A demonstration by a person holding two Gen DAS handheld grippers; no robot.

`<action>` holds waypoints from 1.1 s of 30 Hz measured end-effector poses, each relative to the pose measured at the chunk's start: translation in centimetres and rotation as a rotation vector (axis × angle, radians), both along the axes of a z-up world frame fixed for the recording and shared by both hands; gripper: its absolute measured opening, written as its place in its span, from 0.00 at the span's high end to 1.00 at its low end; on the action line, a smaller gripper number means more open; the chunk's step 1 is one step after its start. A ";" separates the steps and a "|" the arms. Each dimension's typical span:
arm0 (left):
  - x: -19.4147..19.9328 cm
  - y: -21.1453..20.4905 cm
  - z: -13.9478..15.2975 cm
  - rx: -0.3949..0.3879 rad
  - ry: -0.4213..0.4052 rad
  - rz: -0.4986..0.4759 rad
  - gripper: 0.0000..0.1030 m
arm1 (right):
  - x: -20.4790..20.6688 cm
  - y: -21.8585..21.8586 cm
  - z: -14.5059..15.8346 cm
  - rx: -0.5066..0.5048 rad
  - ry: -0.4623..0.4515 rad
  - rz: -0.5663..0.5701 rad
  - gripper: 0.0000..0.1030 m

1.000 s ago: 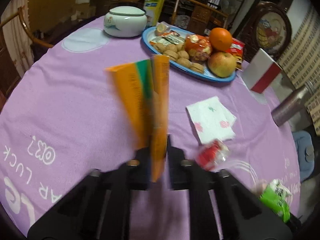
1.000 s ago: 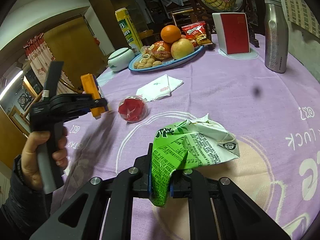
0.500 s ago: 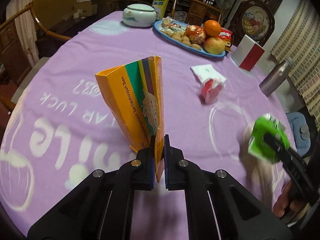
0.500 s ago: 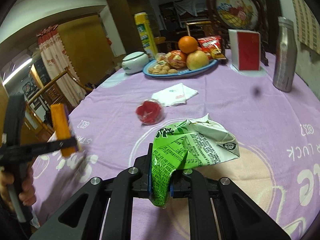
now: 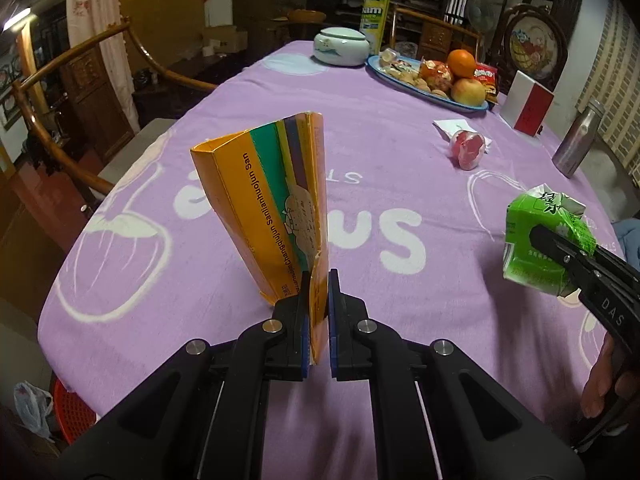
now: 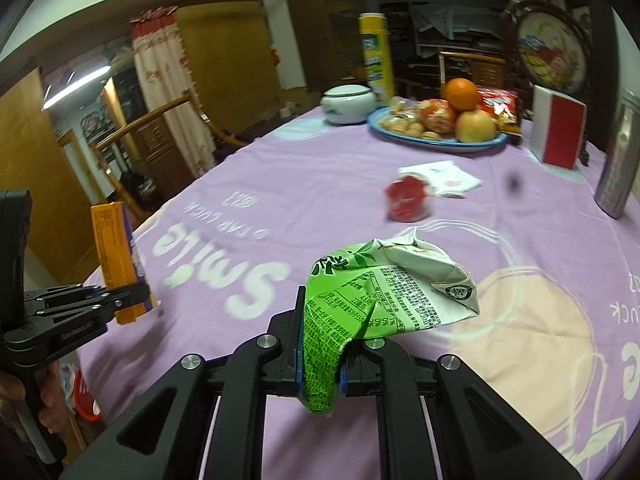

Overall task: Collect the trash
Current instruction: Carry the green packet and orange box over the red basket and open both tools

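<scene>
My left gripper (image 5: 319, 320) is shut on a flattened orange carton (image 5: 272, 204) and holds it upright above the purple tablecloth (image 5: 360, 140) near the table's left edge. It also shows in the right wrist view (image 6: 114, 264). My right gripper (image 6: 320, 344) is shut on a crumpled green and white carton (image 6: 384, 300), held above the cloth; this carton shows at the right of the left wrist view (image 5: 540, 248). A clear cup with red inside (image 5: 467, 150) lies on a white napkin (image 5: 454, 125) farther in.
A blue plate of fruit and snacks (image 5: 430, 80), a white lidded pot (image 5: 340, 46), a yellow tube (image 5: 375, 4), a red and white box (image 5: 528, 108) and a steel bottle (image 5: 576, 144) stand at the far side. A wooden chair (image 5: 80, 92) and a red basket (image 5: 74, 416) are at the left.
Both grippers have drawn back toward the near-left edge of the table with their cartons. The plate and cup now look farther away.
</scene>
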State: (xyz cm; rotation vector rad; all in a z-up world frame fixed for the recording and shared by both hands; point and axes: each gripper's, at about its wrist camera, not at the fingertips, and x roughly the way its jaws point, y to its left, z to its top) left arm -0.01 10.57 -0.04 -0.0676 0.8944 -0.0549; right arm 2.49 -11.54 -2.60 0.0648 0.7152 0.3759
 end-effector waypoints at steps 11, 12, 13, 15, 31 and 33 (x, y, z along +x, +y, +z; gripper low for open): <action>-6.5 6.2 0.8 -0.026 -0.078 0.146 0.92 | -5.1 9.1 2.2 -0.027 -0.041 0.237 0.88; -7.5 7.4 0.8 -0.021 -0.087 0.178 0.92 | -5.7 10.3 2.4 -0.028 -0.047 0.269 0.88; -8.1 8.1 0.7 -0.016 -0.091 0.199 0.92 | -6.3 11.6 2.6 -0.028 -0.051 0.301 0.88; -9.6 10.1 0.5 -0.003 -0.097 0.262 0.92 | -7.2 14.3 2.8 -0.025 -0.050 0.366 0.88; -21.0 26.5 -4.5 -0.056 0.004 0.713 0.92 | -15.7 34.8 1.3 -0.120 -0.005 0.832 0.88; -21.5 27.5 -5.2 -0.063 0.018 0.737 0.92 | -16.4 37.1 0.3 -0.144 0.020 0.875 0.88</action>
